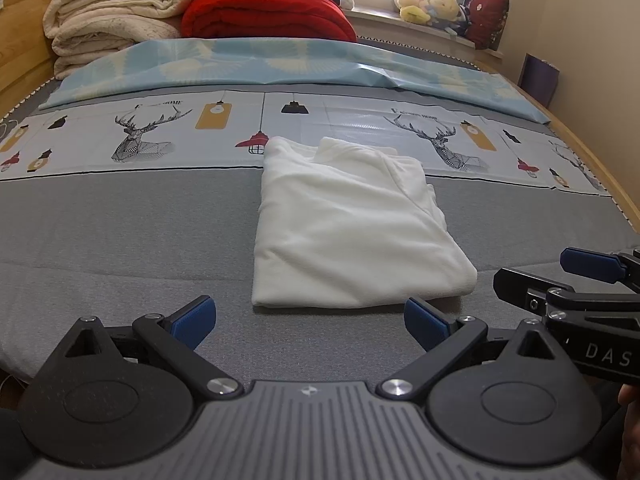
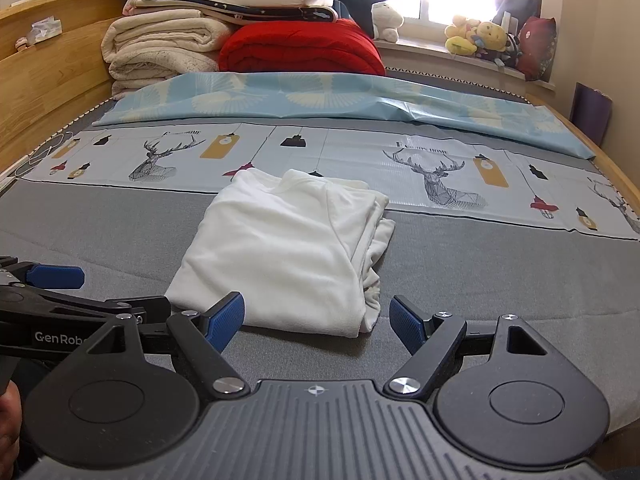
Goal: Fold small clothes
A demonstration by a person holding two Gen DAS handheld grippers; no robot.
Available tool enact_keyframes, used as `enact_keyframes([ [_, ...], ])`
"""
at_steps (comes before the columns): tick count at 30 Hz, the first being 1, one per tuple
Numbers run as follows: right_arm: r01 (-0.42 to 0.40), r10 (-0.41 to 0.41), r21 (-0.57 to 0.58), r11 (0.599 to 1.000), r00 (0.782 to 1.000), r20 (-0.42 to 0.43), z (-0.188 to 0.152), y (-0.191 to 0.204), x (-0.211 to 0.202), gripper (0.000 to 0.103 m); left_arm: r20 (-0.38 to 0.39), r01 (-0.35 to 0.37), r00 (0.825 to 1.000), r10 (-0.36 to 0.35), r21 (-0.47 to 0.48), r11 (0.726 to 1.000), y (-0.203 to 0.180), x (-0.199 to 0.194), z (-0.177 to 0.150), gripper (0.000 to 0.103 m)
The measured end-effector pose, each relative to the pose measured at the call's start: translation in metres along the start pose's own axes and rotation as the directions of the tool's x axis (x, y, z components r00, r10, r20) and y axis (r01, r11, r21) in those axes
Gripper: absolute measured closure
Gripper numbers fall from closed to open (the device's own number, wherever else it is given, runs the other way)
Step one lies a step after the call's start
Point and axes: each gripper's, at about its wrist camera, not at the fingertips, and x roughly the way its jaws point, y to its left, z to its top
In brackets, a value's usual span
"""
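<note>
- Blue ribbed pads line the fingers of the left gripper (image 1: pixel 310 322), whose jaws stand spread wide with nothing between them, just short of the near edge of the garment.
- Blue pads also tip the right gripper (image 2: pixel 316 318); its jaws are spread too, holding nothing, with the left pad (image 2: pixel 226 316) overlapping the cloth's near hem in view; contact cannot be told.
- The two tools sit side by side: the right gripper's black linkage shows at the right edge of the left wrist view, and the left one's at the left edge of the right wrist view.
- The folded white soft-knit garment (image 1: pixel 348 232) lies flat on the grey mattress cover (image 1: pixel 120 240), a neat rectangle with layered edges bunched along its right side; its far end overlaps the printed strip.
- That pale sheet printed with deer and lanterns (image 1: pixel 140 136) runs across the bed beyond the garment.
- A light blue leaf-patterned cover (image 1: pixel 280 64) lies farther back.
- A red quilt (image 1: pixel 264 16) and stacked cream blankets (image 1: pixel 112 16) sit at the head, beside the wooden bed frame (image 2: pixel 48 72).
- Plush toys (image 2: pixel 480 36) line the windowsill.
</note>
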Motion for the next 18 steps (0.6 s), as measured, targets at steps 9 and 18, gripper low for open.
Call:
enact_keyframes([
  [9, -0.001, 0.001, 0.002, 1.000, 1.000, -0.003, -0.0008, 0.0008, 0.0009, 0.022, 0.001, 0.001, 1.000, -0.001, 0.001, 1.000, 0.0003, 0.0012, 0.0000, 0.002],
  [18, -0.003, 0.003, 0.003, 1.000, 1.000, -0.004, -0.0014, 0.0014, 0.0012, 0.022, -0.002, 0.002, 1.000, -0.002, 0.002, 1.000, 0.0002, 0.0013, 0.0001, 0.002],
])
